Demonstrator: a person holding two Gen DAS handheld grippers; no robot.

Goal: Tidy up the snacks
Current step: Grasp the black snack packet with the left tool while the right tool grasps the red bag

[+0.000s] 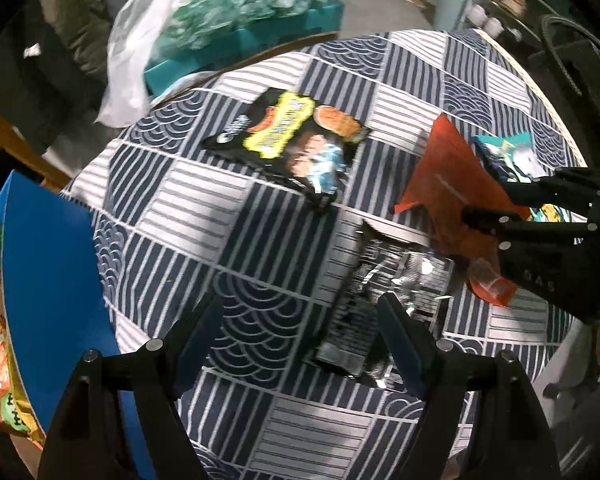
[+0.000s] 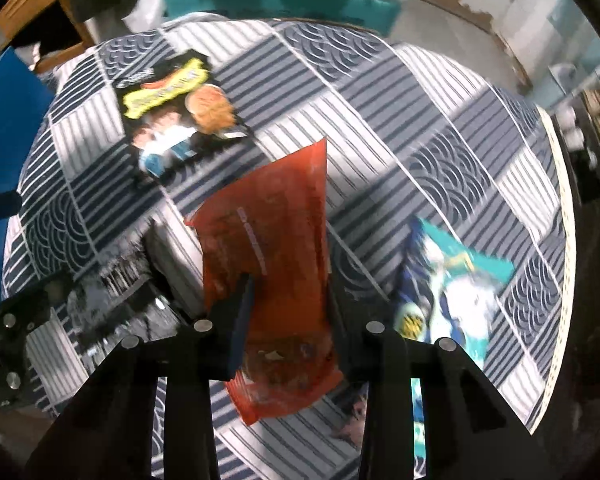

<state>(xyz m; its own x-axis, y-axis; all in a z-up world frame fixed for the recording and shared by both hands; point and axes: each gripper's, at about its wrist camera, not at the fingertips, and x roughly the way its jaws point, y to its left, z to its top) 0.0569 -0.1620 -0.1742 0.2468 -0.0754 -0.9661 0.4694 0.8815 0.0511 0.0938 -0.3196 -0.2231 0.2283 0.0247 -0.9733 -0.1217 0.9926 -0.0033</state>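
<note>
My right gripper (image 2: 288,312) is shut on an orange snack packet (image 2: 276,256) and holds it above the patterned table; the packet also shows in the left wrist view (image 1: 448,184). My left gripper (image 1: 300,332) is open and empty, just above a silver-and-black packet (image 1: 376,292), which lies flat between its fingers' far ends. A black packet with yellow lettering (image 1: 296,140) lies farther back; it also shows in the right wrist view (image 2: 176,112). A teal-and-blue packet (image 2: 448,292) lies on the table to the right.
A blue bin (image 1: 56,276) with snack packets inside stands at the table's left edge. A teal box (image 1: 244,36) with green packets and a white plastic bag (image 1: 132,52) sit beyond the table. The table cloth (image 1: 236,248) is blue-and-white checked.
</note>
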